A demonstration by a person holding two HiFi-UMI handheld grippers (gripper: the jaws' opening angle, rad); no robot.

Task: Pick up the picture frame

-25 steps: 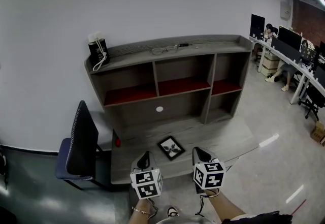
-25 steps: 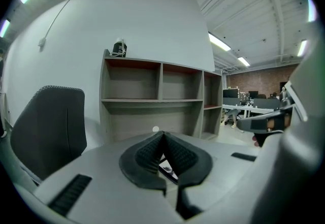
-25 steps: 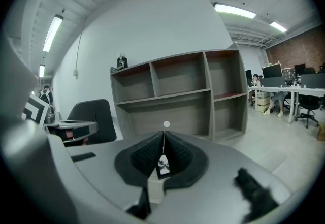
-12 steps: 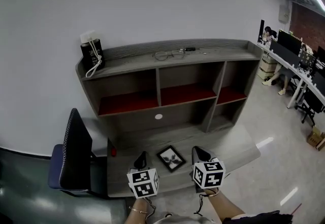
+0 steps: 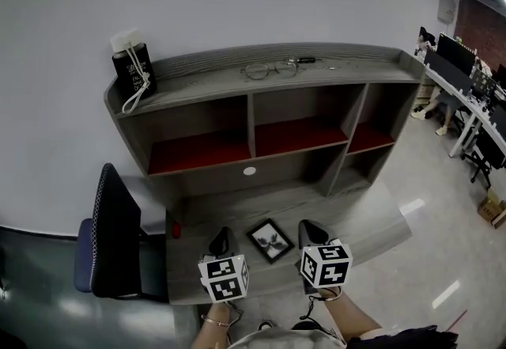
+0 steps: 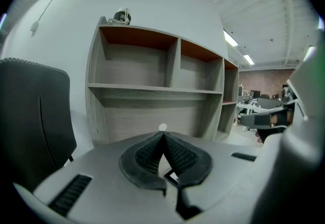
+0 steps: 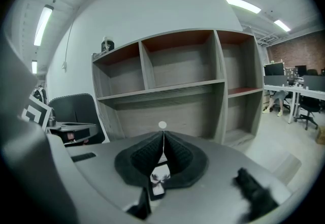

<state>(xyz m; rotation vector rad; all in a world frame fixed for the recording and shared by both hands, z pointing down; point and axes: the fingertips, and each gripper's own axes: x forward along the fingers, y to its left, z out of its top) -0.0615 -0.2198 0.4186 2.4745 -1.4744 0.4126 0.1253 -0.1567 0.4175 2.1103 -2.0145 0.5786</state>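
The frame (image 5: 269, 240) lies flat on the bench (image 5: 370, 221), picture side up and turned a bit like a diamond. It sits between my two grippers, near both and touching neither.

The left gripper (image 5: 222, 241) hangs over the bench just left of the frame. Its jaws are pressed together and nothing is in them. The right gripper (image 5: 310, 233) hangs just right of the frame, and its jaws are pressed together on nothing too. In the right gripper view I can peek at the little picture low down past the jaws, so I think that gripper points about the right way.

I think the pick has not begun yet. I am holding both grippers low and close so the reach will be short. A flat frame is hard to grab from the top, so I would open one gripper and pinch a side edge.

The shelf (image 5: 261, 85) stands at the back, out of my way. The glasses (image 5: 269, 70) on top of it and the chair (image 5: 111, 237) off to the left are not part of my job.
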